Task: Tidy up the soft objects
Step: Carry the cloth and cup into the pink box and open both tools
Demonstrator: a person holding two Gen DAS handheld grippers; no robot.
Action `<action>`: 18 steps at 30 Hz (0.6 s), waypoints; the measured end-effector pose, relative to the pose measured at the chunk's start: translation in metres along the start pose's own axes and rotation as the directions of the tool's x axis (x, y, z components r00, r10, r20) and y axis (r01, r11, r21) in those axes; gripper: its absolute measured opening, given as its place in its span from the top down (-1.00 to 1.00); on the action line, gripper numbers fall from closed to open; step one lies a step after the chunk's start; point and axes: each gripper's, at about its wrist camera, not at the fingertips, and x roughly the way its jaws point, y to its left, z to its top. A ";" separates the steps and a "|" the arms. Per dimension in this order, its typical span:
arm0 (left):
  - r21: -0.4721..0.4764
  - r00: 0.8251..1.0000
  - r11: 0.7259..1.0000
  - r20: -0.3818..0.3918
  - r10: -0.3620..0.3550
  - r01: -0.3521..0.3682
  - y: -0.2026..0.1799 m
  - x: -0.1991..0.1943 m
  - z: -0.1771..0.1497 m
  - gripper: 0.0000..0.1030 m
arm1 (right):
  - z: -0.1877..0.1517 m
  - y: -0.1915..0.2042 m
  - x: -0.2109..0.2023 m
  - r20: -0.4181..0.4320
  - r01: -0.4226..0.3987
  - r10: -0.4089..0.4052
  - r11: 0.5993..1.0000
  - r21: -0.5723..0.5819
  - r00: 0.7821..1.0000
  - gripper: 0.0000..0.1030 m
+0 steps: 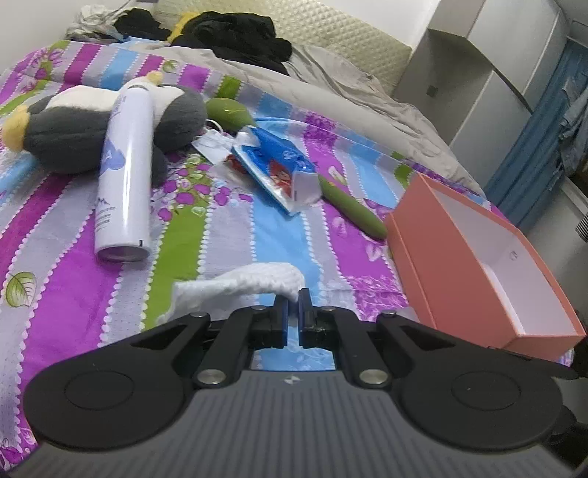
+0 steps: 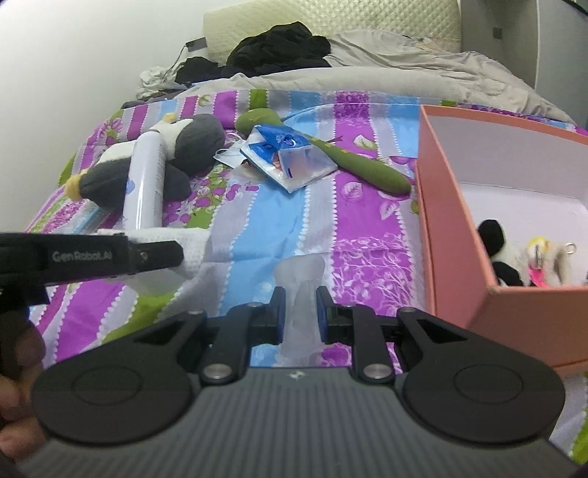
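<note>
My left gripper (image 1: 293,298) is shut on a white knitted cloth (image 1: 239,285) and holds it just above the striped bedspread (image 1: 257,228). In the right wrist view the left gripper (image 2: 161,255) comes in from the left with the same cloth (image 2: 191,253). My right gripper (image 2: 300,294) is shut on a translucent soft tube-like object (image 2: 301,290) left of the pink box (image 2: 455,228). The box holds a black-and-white plush (image 2: 499,257) and a small pale keychain toy (image 2: 547,257). A grey-and-white penguin plush (image 1: 66,128) lies at the far left of the bed.
A white spray can (image 1: 125,172) leans on the penguin plush. A blue-and-white plastic packet (image 1: 275,169) and a long green plush (image 1: 349,202) lie mid-bed. Black clothes (image 1: 239,33) and a grey blanket (image 1: 349,92) lie at the head. Wardrobe (image 1: 496,73) stands at right.
</note>
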 end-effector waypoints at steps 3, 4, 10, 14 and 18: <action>0.013 1.000 1.000 -0.017 -0.022 0.022 -0.007 -0.002 0.009 0.88 | 0.002 -0.003 -0.008 -0.005 0.016 -0.015 1.000 0.022 1.000 0.59; 0.029 0.999 0.999 -0.019 -0.029 0.029 -0.011 -0.005 0.013 0.88 | 0.003 -0.004 -0.010 -0.003 0.018 -0.018 0.999 0.031 1.000 0.59; 0.087 0.998 0.994 0.001 -0.069 0.068 -0.032 -0.024 0.042 0.88 | 0.017 -0.013 -0.028 0.037 0.038 -0.041 0.997 0.072 0.998 0.59; 0.126 0.994 0.986 -0.016 -0.104 0.105 -0.048 -0.033 0.058 0.88 | 0.033 -0.015 -0.044 0.076 0.037 -0.043 0.997 0.073 0.996 0.59; 0.206 0.993 0.971 0.005 -0.121 0.118 -0.072 -0.047 0.075 0.88 | 0.055 -0.017 -0.066 0.142 0.061 -0.069 0.996 0.064 0.987 0.59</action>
